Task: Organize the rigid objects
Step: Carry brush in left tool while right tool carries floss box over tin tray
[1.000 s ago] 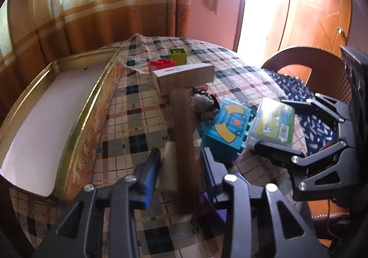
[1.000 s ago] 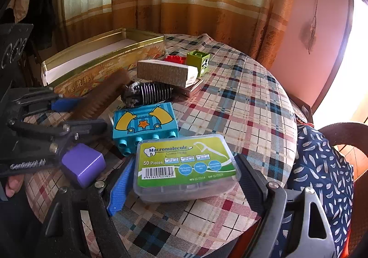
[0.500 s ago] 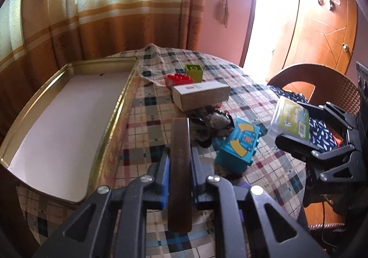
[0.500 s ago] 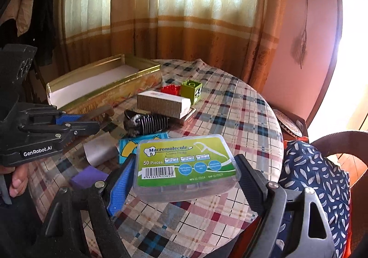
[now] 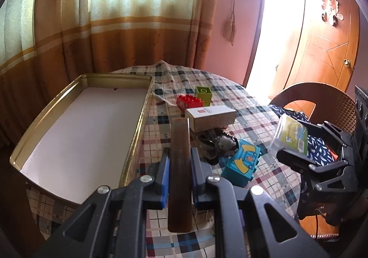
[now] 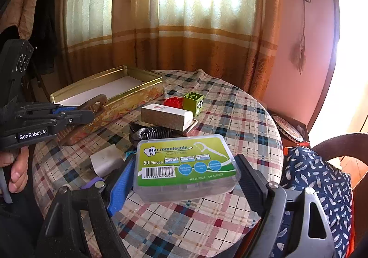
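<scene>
My left gripper [image 5: 180, 152] is shut on a brown wooden brush [image 5: 179, 173], held lengthwise above the checked tablecloth. In the right wrist view that gripper [image 6: 76, 115] hovers beside the gold tin tray [image 6: 138, 74], with the brush [image 6: 96, 101] sticking out toward it. The tray [image 5: 139, 124] is white inside and holds nothing. My right gripper [image 6: 185, 173] is shut on a clear floss-pick box [image 6: 184, 156] with a green label, raised over the table's near edge. From the left wrist view the box [image 5: 292, 136] shows tilted at the right.
On the cloth lie a beige carton [image 5: 210, 117], a red brick [image 5: 189, 100], a green brick [image 5: 203, 93], a blue brick [image 5: 241, 164], a black ridged object [image 6: 156, 132] and a grey card [image 6: 105, 160]. A wicker chair [image 5: 322, 97] stands at the right. A hand [image 6: 16, 166] grips the left handle.
My left gripper has shut on the brush and lifted it off the table toward the tray. The right gripper has risen a little with the floss box.
</scene>
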A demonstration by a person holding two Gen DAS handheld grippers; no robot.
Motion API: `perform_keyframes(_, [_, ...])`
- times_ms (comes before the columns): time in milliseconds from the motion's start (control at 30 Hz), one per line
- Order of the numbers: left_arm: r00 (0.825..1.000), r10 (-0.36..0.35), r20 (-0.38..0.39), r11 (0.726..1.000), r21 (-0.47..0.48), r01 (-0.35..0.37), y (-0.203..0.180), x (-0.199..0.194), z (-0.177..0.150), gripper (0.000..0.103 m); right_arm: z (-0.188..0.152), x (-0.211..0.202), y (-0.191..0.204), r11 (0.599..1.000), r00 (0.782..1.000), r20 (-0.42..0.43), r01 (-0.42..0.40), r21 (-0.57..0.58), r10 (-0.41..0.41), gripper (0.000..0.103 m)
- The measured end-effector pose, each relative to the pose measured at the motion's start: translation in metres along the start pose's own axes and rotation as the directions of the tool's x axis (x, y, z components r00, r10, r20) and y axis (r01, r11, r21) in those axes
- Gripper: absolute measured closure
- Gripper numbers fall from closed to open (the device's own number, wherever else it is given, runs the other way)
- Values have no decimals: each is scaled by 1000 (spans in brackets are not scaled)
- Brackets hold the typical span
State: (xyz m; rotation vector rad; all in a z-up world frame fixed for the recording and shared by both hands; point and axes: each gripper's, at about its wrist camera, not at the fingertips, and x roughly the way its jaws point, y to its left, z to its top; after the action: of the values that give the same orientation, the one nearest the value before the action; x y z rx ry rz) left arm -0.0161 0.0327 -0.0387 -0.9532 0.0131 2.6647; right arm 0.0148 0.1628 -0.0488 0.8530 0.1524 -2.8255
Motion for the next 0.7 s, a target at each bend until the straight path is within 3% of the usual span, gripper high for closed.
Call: perform_keyframes(700, [998,40,53,999,-22,-39,7,-10,5,90,21,-7,19,999,994,95,-46,8,45,18])
